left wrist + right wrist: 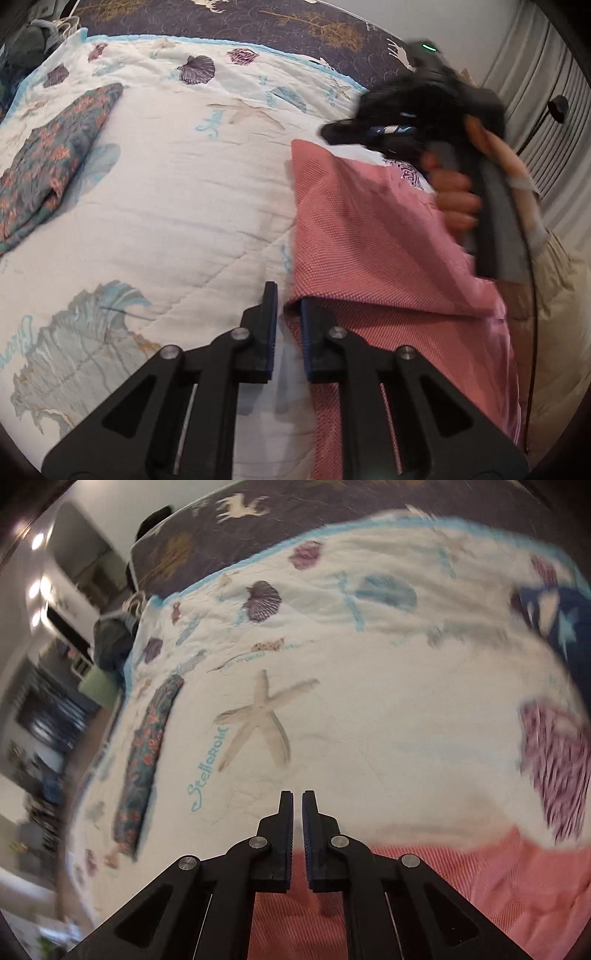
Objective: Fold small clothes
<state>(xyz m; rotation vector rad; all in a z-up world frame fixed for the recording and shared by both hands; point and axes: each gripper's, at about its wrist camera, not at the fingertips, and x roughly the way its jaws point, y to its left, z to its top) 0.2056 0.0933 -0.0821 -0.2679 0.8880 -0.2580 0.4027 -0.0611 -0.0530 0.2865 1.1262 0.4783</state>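
A pink woven cloth (369, 240) lies partly folded on the white shell-print quilt (184, 206). My left gripper (286, 314) is at its near left corner. The jaws stand narrowly apart; the cloth's folded edge drapes over the right finger (308, 343), and the left finger (269, 321) rests on bare quilt. At the cloth's far corner, blurred, my right gripper (332, 132) is held by a person's hand (454, 199). In the right wrist view the right gripper (297, 801) is shut with nothing seen between its tips, over quilt (369, 709) just beyond the pink cloth (480, 886).
A folded teal floral garment (55, 166) (147, 760) lies at the quilt's left side. A dark blue star-print cloth (554, 627) and a purple striped patch (554, 768) sit at the right. A dark deer-print bedspread (258, 22) runs behind. Pale drawers (554, 92) stand at the right.
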